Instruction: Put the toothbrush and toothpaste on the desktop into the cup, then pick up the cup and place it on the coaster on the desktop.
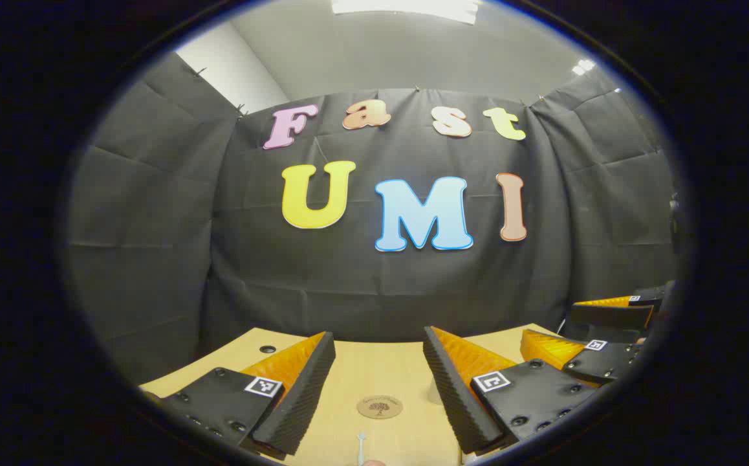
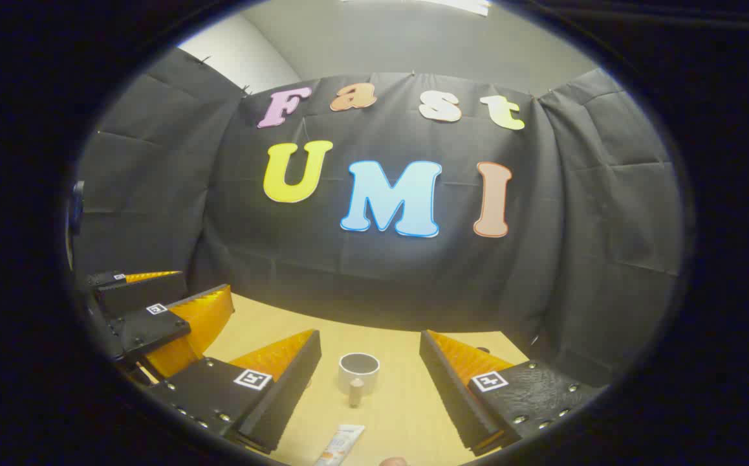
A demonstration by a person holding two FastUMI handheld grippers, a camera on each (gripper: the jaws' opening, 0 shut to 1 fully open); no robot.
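Toothpaste tube (image 2: 340, 445) lies flat on the desktop (image 2: 400, 401), nearest in the right gripper view, low between that gripper's fingers and slightly toward the left one. Beyond it, still between the fingers, the cup (image 2: 359, 372) stands upright, mouth open, handle facing the camera. Right gripper (image 2: 369, 375) fingers are spread wide, grasping nothing, held above the desk. The other gripper sits off past its left finger.

Left gripper view: toothbrush (image 1: 361, 446) tip shows at the bottom edge between the fingers, most of it cut off. Just beyond, the round wooden coaster (image 1: 379, 407) lies flat, also between the fingers. Left gripper (image 1: 378, 375) fingers are released too, nothing held.

Nothing in the cup yet, so the task looks to be at its start.

Risks, as judgement: the flat tube and thin brush are hard to pinch off the desk, fingers may scrape or skid them away. The cup looks light, so a tube dropped in at an angle could tip it. Grippers are close, so they may collide.
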